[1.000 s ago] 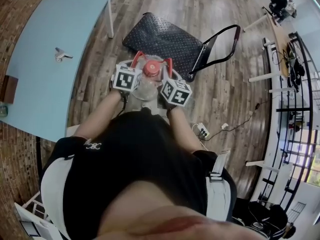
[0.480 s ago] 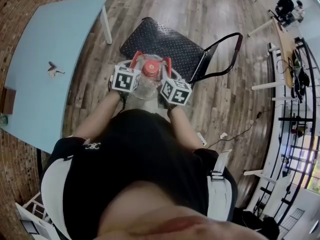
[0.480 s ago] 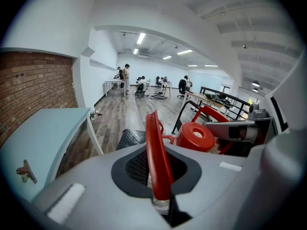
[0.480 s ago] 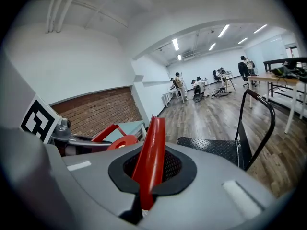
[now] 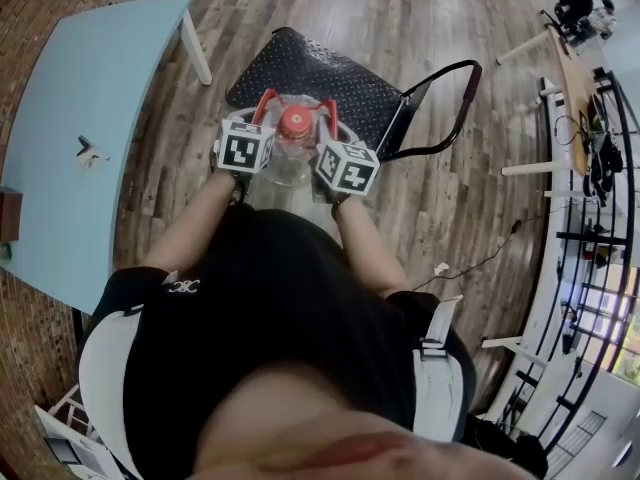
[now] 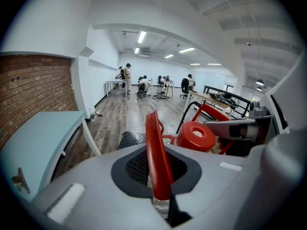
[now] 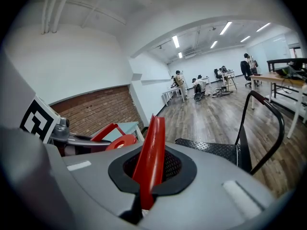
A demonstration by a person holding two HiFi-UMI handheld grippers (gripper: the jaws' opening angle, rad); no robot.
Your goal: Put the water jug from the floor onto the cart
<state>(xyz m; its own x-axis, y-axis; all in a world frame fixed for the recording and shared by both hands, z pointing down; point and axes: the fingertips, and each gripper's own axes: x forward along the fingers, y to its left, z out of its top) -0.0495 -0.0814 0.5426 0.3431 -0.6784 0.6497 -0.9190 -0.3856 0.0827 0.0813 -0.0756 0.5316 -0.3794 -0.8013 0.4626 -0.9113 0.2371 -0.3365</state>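
The water jug (image 5: 289,164) is clear with a red cap (image 5: 295,121) and two red handles, and it hangs off the floor in front of me. My left gripper (image 5: 263,116) is shut on its left handle (image 6: 155,152). My right gripper (image 5: 327,123) is shut on its right handle (image 7: 150,157). The cap (image 6: 195,135) shows between the two grippers. The black flat cart (image 5: 300,68) with its chequered deck lies just beyond the jug, its push handle (image 5: 462,93) at the right. In the head view the jug overlaps the deck's near edge.
A light blue table (image 5: 90,78) stands to the left with a small metal thing (image 5: 88,151) on it. A power strip and cable (image 5: 440,267) lie on the wooden floor at the right. White desks (image 5: 560,58) and people stand far off.
Both grippers and the jug have moved forward to the cart, whose deck is now right behind the jug. The grips are unchanged.
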